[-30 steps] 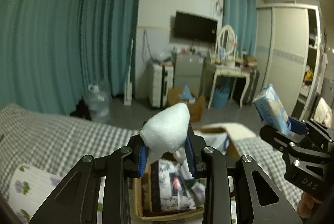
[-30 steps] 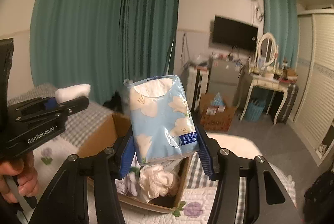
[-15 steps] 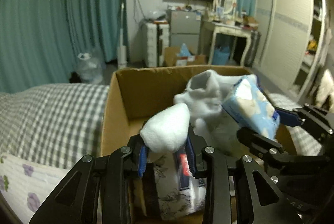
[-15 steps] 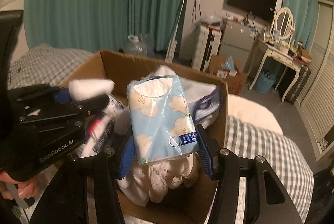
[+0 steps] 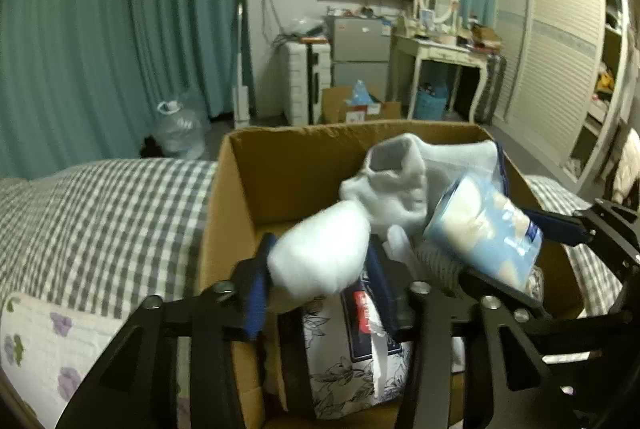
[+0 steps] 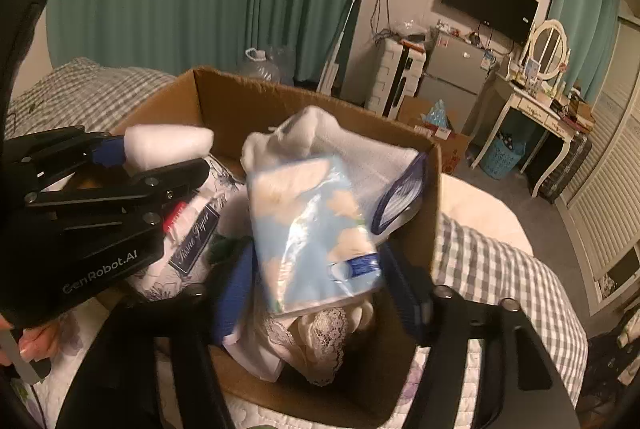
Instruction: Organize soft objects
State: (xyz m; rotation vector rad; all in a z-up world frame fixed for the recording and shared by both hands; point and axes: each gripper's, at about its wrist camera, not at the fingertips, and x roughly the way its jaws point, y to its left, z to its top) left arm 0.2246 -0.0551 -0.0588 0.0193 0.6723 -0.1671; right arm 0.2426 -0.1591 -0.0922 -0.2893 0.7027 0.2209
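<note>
Since 1 second ago both grippers have come down from above the bed into the mouth of the box (image 5: pixel 248 165), and both pairs of jaws are opening now. The left gripper (image 5: pixel 320 281) has the white pad (image 5: pixel 320 249) between its jaws: a gap shows beside the left blue finger, so the grip is loosening, but I cannot tell if the right finger is touching it or not. The right gripper (image 6: pixel 320 285) has the tissue pack (image 6: pixel 312 229) between its jaws, and the pack is blurred and tilted, so it seems to slip free; the pads do not look pressed on it any more. I judge that this is the release step: the 2 soft things are being dropped into the box, which stands on the bed (image 5: pixel 100 205) and already holds a grey sock (image 5: pixel 400 181), a printed tissue packet (image 6: pixel 192 229) and some lace cloth (image 6: pixel 320 329). The pad is over the left side of the box, near the left wall, with its long axis along the gripper and its rounded end toward the far wall. The pack is over the right side, near the right wall; its long axis runs from the near edge to the far wall, leaning a little left, with its label end at the near edge.
</note>
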